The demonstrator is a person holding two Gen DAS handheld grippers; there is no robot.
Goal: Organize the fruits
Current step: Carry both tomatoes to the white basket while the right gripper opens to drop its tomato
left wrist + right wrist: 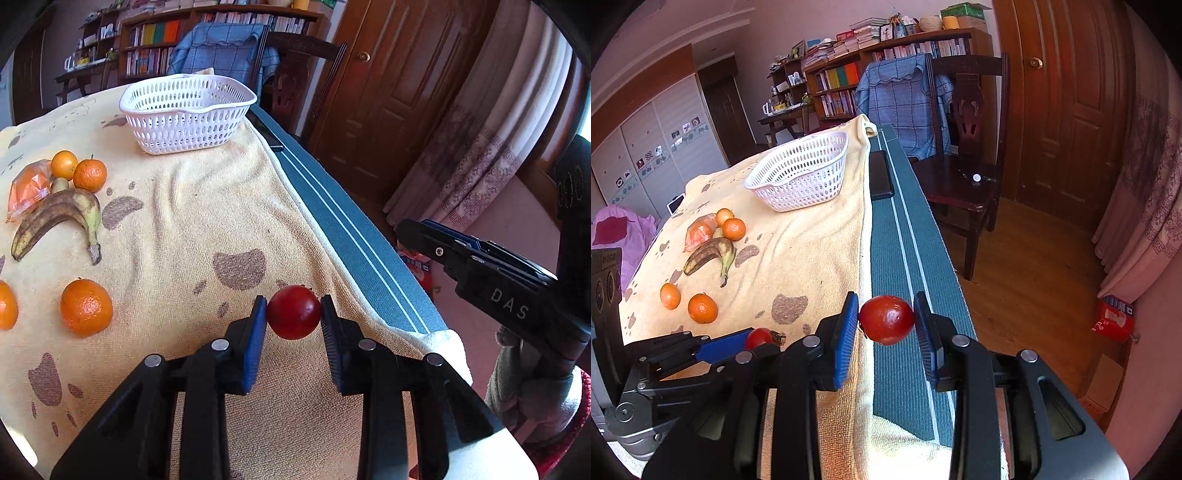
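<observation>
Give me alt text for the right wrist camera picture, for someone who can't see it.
The right gripper holds a red fruit between its blue pads above the table edge. Beyond lie a white basket, oranges and bananas on a yellow towel.

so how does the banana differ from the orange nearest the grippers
The banana is long, curved and yellow mottled with brown; the orange is round and evenly bright. The banana lies beside a cluster of other fruit; the orange sits apart, touching nothing. Both rest on the towel, outside the basket.
</observation>
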